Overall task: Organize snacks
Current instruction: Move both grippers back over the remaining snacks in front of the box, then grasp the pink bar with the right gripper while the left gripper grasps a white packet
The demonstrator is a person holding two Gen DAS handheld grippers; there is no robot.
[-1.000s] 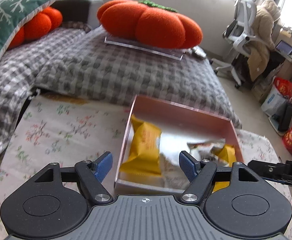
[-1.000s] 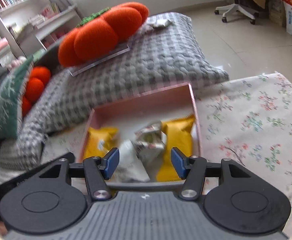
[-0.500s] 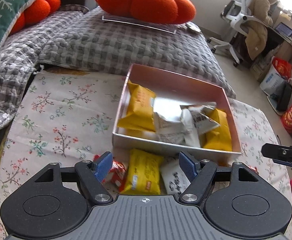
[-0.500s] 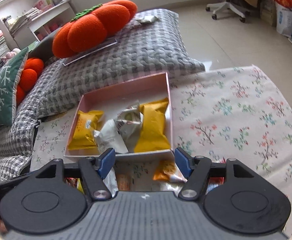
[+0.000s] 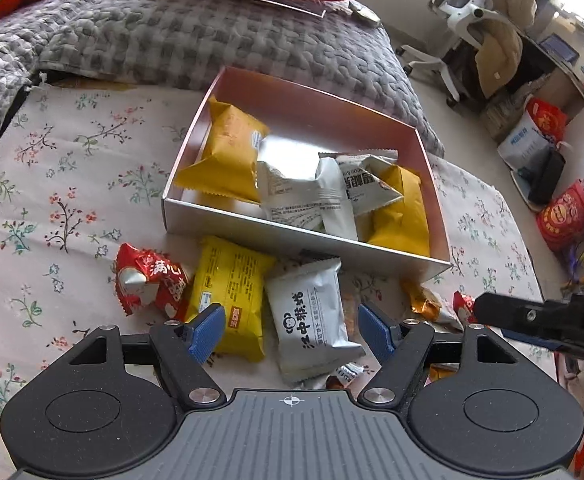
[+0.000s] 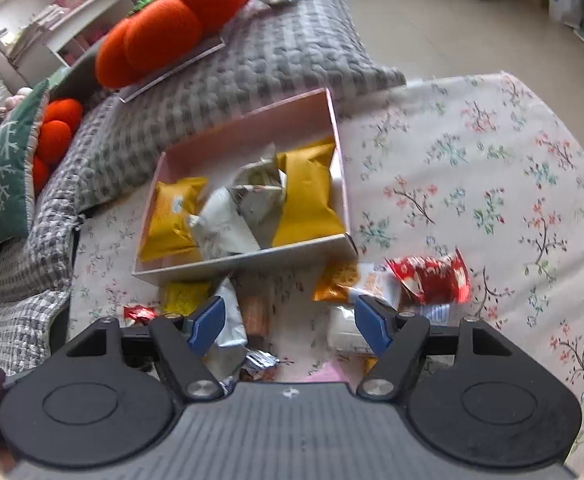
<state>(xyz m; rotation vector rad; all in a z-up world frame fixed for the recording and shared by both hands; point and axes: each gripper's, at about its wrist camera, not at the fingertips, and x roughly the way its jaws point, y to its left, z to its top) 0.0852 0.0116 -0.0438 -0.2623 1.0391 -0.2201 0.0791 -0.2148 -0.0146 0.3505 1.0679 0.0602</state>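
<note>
Both grippers have pulled back from the pink box (image 5: 228,220) to the loose snacks by its near wall. Left gripper (image 5: 292,330): jaws open, empty, over the white pack (image 5: 312,312). Right gripper (image 6: 288,326): jaws opening, gripping nothing. Next pick likely.

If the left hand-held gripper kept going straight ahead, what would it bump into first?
Probably the white foil snack packet with black lettering, lying between the open left hand-held gripper fingers on the floral cloth; depth is uncertain.
</note>
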